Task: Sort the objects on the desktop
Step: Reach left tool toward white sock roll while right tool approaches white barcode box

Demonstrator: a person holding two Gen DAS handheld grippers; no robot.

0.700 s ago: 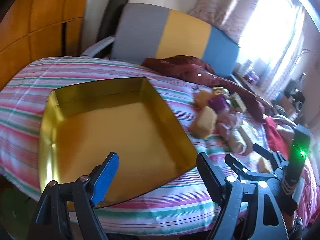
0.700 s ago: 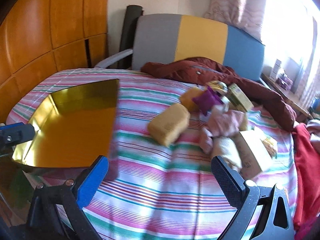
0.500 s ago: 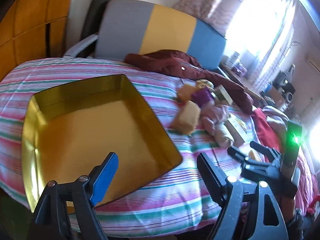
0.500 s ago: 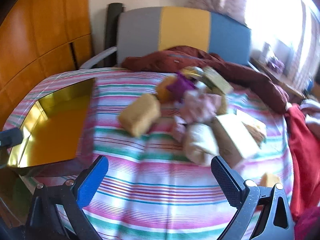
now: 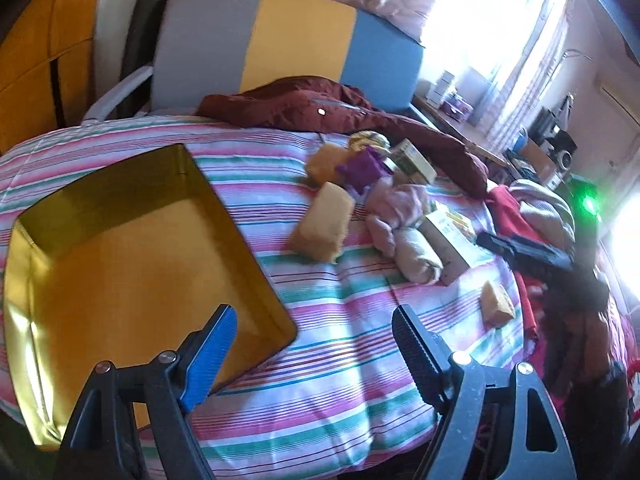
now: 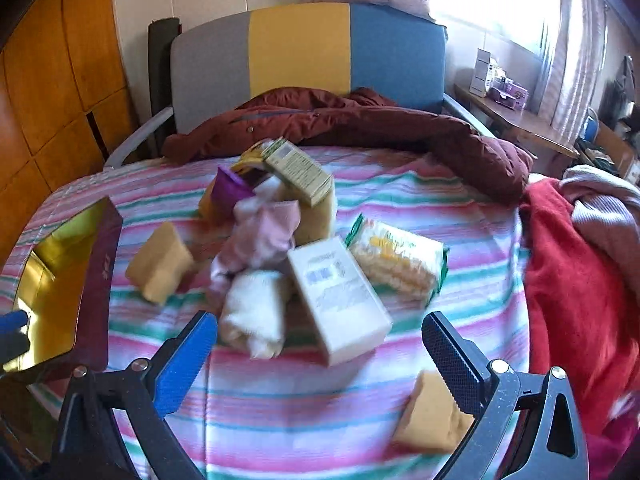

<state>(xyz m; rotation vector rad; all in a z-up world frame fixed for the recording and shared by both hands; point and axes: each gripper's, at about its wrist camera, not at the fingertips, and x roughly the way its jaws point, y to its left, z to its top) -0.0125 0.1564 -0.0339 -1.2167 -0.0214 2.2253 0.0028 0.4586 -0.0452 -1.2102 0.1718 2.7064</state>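
A gold-lined box (image 5: 120,264) lies open on the striped bedspread (image 5: 340,320), at the left in both views (image 6: 52,280). To its right sits a heap: yellow sponges (image 5: 322,228) (image 6: 160,262), a purple pouch (image 6: 230,190), pink cloth (image 6: 264,232), a rolled white cloth (image 6: 254,314), a white carton (image 6: 338,298), a green carton (image 6: 298,170) and a snack pack (image 6: 398,266). A small sponge (image 6: 432,416) lies near the front. My left gripper (image 5: 314,344) is open over the box's near right corner. My right gripper (image 6: 320,354) is open just before the white carton, holding nothing.
A dark red jacket (image 6: 360,124) lies across the bed's far side before a grey, yellow and blue headboard (image 6: 300,48). Red and pink clothes (image 6: 576,264) pile at the right edge. A wooden wardrobe (image 6: 52,80) stands left, a cluttered desk (image 6: 516,116) by the window.
Both views have swung to the right across the bed. The heap now sits centred before my right gripper, and the gold box has slid to the left. Both grippers stay open.
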